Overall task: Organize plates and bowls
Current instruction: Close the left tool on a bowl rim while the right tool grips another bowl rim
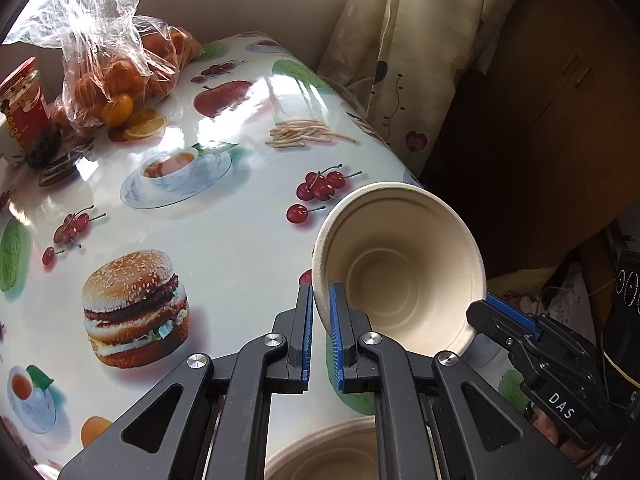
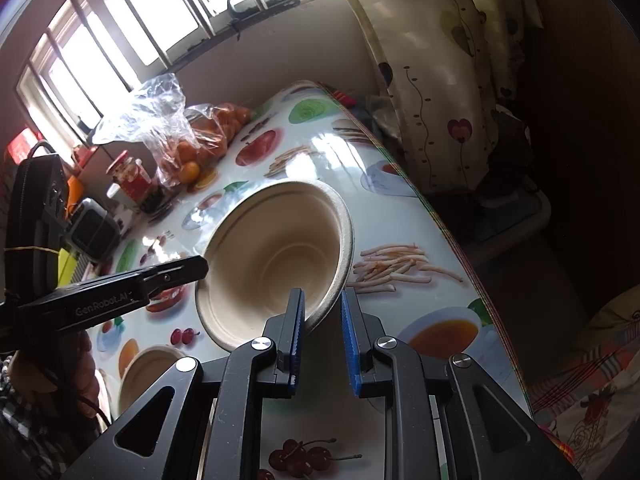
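Left tool (image 1: 321,312) clamped on beige bowl (image 1: 404,268) rim; right tool (image 2: 323,314) clamped on opposite rim; bowl tilted above table (image 1: 224,232).

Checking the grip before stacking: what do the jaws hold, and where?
Both grippers, left and right, pinch the paper bowl by opposite sides of its rim.

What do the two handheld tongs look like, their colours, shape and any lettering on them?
Both are matte black, angular linkage arms with triangular cutouts and round silver pivot bolts, ending in flat fingers lined with ribbed blue pads. The left tongs show white "GenRobot.AI" lettering along the side in the right wrist view. The right tongs carry white "DAS" lettering, seen from the left wrist view.
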`<state>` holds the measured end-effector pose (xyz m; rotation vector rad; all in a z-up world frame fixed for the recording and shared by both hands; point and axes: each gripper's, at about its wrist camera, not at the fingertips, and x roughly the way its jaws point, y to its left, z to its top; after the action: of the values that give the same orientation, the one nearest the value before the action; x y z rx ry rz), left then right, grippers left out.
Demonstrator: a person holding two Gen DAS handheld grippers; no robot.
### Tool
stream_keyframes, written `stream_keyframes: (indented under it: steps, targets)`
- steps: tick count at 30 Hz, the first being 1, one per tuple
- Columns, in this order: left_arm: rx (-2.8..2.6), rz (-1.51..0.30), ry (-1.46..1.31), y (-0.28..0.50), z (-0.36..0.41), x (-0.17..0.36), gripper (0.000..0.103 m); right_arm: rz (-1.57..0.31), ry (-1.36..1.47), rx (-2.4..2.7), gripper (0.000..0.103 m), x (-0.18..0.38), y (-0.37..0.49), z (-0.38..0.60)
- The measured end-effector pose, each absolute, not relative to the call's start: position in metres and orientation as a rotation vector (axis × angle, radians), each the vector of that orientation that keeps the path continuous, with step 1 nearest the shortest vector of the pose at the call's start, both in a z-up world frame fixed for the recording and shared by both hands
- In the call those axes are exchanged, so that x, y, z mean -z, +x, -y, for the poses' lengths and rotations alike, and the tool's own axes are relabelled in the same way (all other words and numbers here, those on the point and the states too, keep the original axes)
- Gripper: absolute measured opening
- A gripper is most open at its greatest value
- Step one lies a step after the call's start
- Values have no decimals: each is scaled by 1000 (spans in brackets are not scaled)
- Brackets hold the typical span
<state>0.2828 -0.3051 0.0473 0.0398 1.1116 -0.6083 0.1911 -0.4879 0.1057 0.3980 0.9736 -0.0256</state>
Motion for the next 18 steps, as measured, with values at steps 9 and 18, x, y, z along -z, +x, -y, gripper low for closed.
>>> stream_keyframes:
  steps: [9,18]
  targets:
    - [610,-1090,47,278,303,-53,9,-961,398,22,18,-111,188,489]
    - [616,-1070,40,266,297,-63,9,-940,393,15,18,-124,175,483]
